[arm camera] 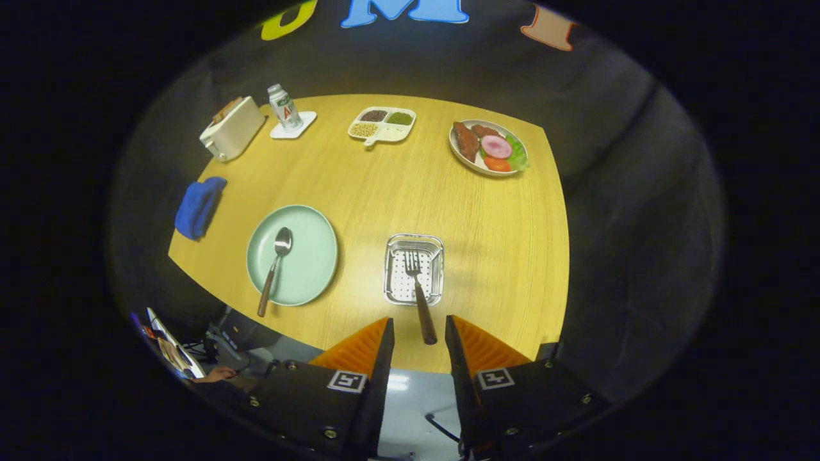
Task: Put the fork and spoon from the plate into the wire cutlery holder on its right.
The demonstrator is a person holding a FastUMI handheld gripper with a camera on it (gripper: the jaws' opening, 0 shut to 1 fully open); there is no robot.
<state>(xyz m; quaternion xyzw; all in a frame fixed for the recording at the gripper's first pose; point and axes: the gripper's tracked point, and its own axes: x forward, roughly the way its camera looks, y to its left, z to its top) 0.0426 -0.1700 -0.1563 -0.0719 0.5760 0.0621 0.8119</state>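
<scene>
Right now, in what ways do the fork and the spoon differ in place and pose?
The fork lies with its tines in the wire cutlery holder, handle sticking out towards the open gripper; the spoon lies on the green plate, its handle past the rim. Both have dark handles and metal heads.

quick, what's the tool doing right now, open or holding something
Tool: open, holding nothing; the fork lies in the wire cutlery holder, handle end between the fingers.
</scene>
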